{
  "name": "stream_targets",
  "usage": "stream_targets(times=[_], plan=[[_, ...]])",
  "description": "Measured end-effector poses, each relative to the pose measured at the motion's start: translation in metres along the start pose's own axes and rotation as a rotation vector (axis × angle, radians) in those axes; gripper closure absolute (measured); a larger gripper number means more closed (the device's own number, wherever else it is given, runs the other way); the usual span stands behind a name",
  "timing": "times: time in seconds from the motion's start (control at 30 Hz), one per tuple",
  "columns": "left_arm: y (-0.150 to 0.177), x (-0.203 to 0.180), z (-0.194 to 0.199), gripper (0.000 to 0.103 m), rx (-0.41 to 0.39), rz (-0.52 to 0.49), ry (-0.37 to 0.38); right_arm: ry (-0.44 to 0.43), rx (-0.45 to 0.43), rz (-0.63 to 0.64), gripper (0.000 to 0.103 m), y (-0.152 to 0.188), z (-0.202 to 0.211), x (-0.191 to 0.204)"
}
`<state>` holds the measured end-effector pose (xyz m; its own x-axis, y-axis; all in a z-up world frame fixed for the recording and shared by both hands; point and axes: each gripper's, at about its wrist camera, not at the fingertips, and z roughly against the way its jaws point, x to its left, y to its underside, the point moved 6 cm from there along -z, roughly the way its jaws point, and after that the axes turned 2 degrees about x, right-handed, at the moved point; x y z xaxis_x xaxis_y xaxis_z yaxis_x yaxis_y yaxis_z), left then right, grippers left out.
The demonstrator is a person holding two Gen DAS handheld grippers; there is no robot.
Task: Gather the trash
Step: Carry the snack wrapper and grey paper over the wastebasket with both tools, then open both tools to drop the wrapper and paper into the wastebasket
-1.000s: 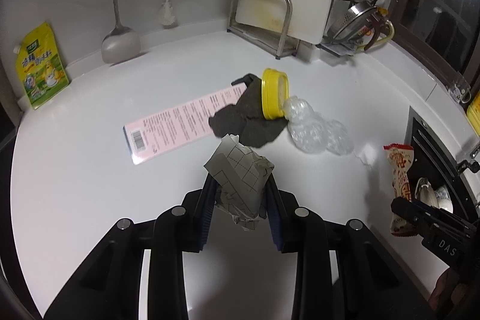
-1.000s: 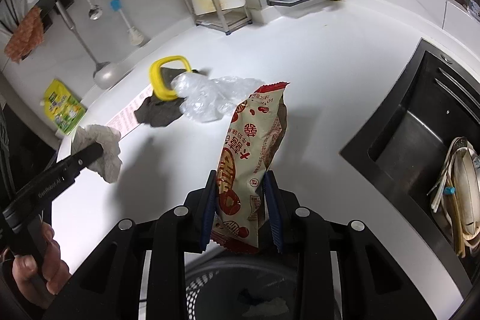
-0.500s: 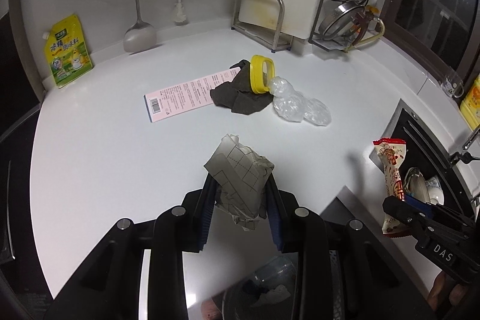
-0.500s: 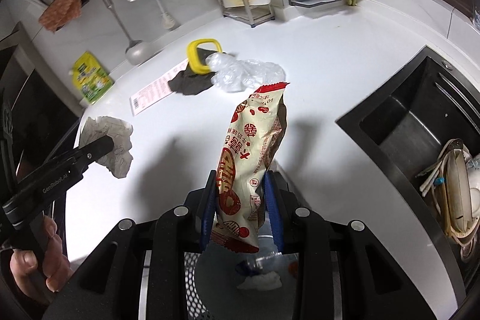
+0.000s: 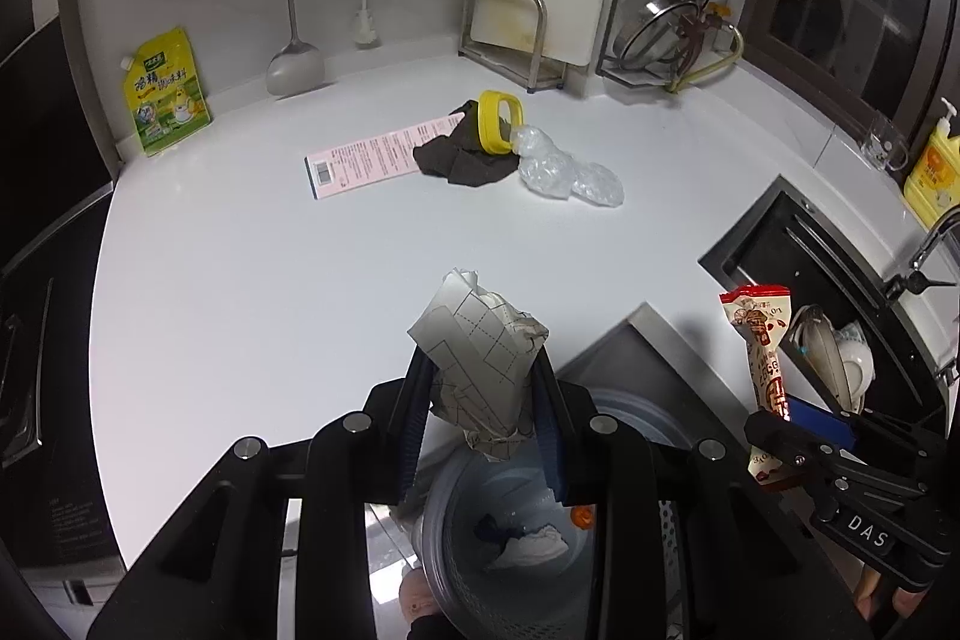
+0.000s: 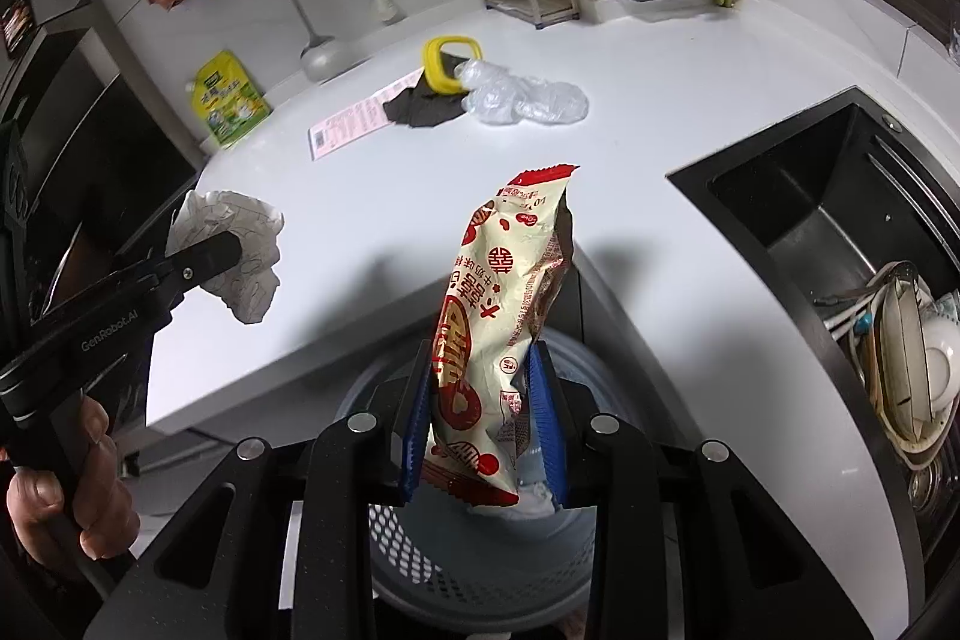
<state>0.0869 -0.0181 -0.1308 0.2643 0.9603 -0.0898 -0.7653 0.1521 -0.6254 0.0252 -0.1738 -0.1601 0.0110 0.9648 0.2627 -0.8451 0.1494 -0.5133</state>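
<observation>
Two pieces of trash are in hand, one per gripper, and both grippers have drawn back from the middle of the tabletop [image 5: 252, 280] to its near edge over the last second. A second ago only white surface lay under the left gripper [image 5: 483, 388]; now the mesh trash bin [image 5: 510, 568] sits directly below its fingers, with scraps already lying in the bottom. The same bin [image 6: 480, 574] has come to fill the space under the right gripper [image 6: 483, 424]. To my eye the carry is nearly over, and what remains is to release each piece over the bin.

The left gripper pinches a crumpled paper ball [image 5: 480, 352], pale with printed lines, its bulk bulging above the pads and a tail hanging just beneath them. The right gripper pinches a long snack wrapper [image 6: 504, 316], cream with red print and a red crimped top; it stands upright and slightly bent, its lower end poking out under the blue pads. Neither grip looks to have shifted.

Far beyond both grippers, well apart from them, more trash waits on the tabletop: a pink printed strip [image 5: 384, 154], a dark crumpled scrap [image 5: 462, 157] overlapping its end, a yellow ring [image 5: 495, 130] upon that, and a clear plastic bag [image 5: 564, 172] touching the ring.
</observation>
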Motion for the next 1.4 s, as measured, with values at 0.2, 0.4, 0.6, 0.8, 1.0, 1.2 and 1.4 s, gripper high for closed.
stream_targets(times=[0.2,0.4,0.6,0.8,1.0,1.2,1.4], plan=[[0.019,-0.008,0.006,0.072,0.022,0.013,-0.009,-0.013,0.015,0.016,0.073,0.018,0.008,0.000],[0.035,-0.015,0.007,0.072,0.054,0.028,-0.030,-0.024,0.036,0.047,0.073,0.036,0.012,0.002],[0.048,-0.024,0.005,0.071,0.078,0.034,-0.034,-0.036,0.063,0.072,0.073,0.049,0.010,0.002],[0.059,-0.031,0.000,0.071,0.106,0.032,-0.043,-0.047,0.095,0.090,0.073,0.059,0.006,0.002],[0.070,-0.040,-0.005,0.070,0.148,0.017,-0.040,-0.060,0.143,0.095,0.073,0.069,-0.003,0.001],[0.078,-0.046,-0.008,0.069,0.175,0.008,-0.036,-0.073,0.182,0.091,0.073,0.075,-0.010,0.000],[0.081,-0.050,-0.010,0.068,0.189,0.001,-0.038,-0.081,0.202,0.083,0.073,0.077,-0.014,-0.001]])
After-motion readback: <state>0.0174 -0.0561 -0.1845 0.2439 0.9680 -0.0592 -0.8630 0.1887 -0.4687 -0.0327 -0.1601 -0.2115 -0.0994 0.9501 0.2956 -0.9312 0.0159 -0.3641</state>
